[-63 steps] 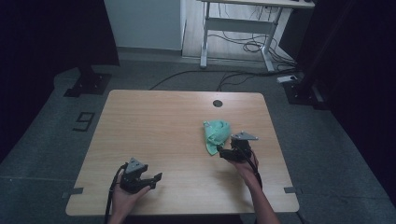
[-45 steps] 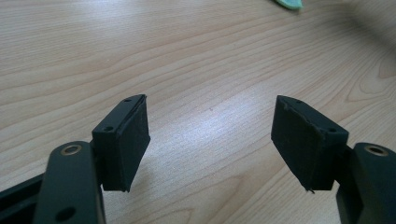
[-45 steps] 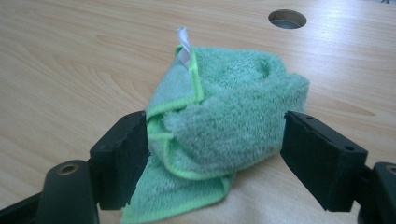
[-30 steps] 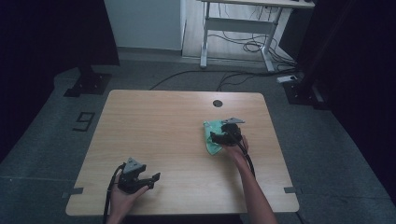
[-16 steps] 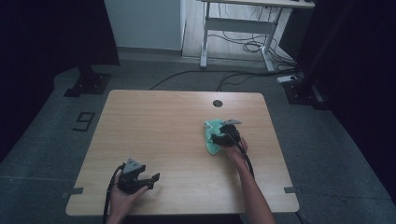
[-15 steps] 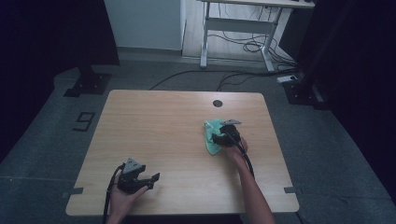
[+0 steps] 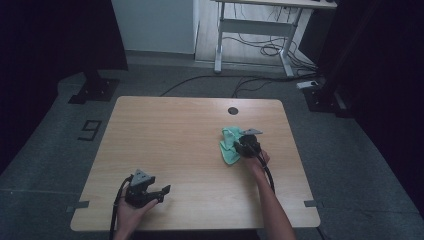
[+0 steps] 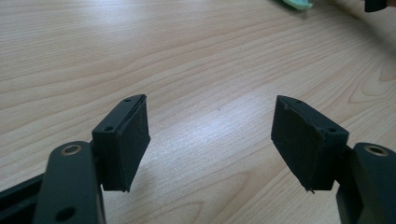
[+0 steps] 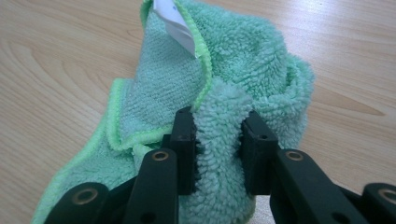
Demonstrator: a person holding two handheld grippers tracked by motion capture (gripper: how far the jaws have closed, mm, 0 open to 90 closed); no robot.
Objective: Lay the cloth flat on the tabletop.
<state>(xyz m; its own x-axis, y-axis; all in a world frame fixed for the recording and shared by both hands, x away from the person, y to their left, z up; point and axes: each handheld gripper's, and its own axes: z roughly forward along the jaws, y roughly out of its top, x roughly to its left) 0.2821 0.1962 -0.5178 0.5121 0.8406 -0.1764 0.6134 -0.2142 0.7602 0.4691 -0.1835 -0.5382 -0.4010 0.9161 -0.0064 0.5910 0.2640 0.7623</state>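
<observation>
At the near left corner of the desk [image 7: 165,125], the left gripper [image 7: 156,193] rests in the person's left hand [image 7: 127,212] with its fingers [image 8: 125,140] spread wide apart and nothing between them; the left gripper view shows two flat, matte black pads with squared edges above bare, pale wood with a long flowing grain. Farther out on the right side of the desk, the right gripper [image 9: 218,142] has just been closing its fingers [image 9: 186,149], and they now pinch a raised fold of the green cloth [image 9: 252,70] between them, the plush pile bulging out past both black pads. That cloth lies crumpled on the desk, just left of the right hand [image 7: 257,159] in the high view and a little short of the round dark hole [image 7: 232,110] near the far edge. Its material is soft, looped microfibre, fluffy on one face and finer and flatter on the other, with a brighter green stitched hem and a small white tag [image 9: 173,21] sticking up at its far end.
</observation>
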